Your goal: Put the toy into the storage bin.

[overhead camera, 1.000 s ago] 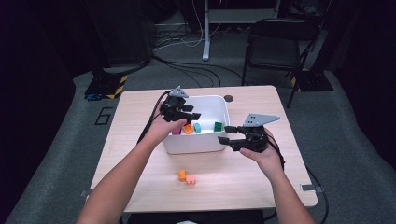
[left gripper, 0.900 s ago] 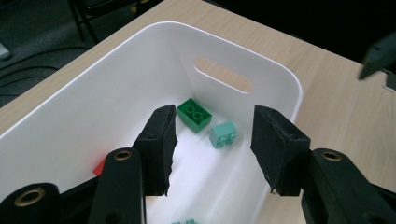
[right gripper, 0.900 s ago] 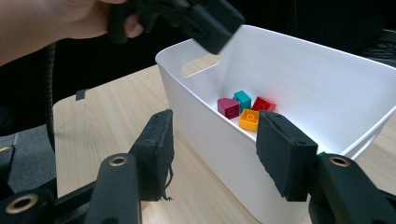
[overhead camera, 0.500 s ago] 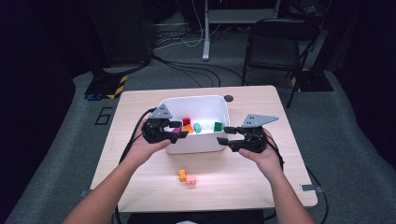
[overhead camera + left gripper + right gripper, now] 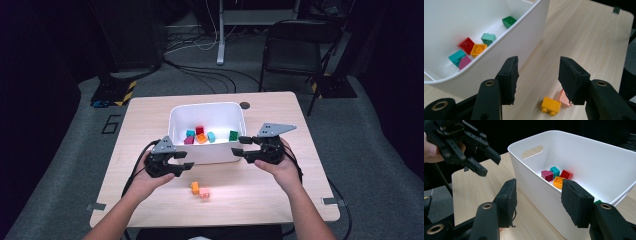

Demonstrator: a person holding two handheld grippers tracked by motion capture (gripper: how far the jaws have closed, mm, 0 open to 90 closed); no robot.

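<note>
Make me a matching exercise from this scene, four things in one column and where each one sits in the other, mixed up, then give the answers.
1. green brick
2. orange brick
3. bin
4. left gripper

A. on the table in front of the bin
B. middle of the table
C. near the bin's front left corner, jaws empty
D. inside the bin, right side

Pairs: 1-D, 2-A, 3-B, 4-C

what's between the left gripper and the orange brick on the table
Nothing: in the high view only bare table separates the left gripper from the orange brick.
</note>
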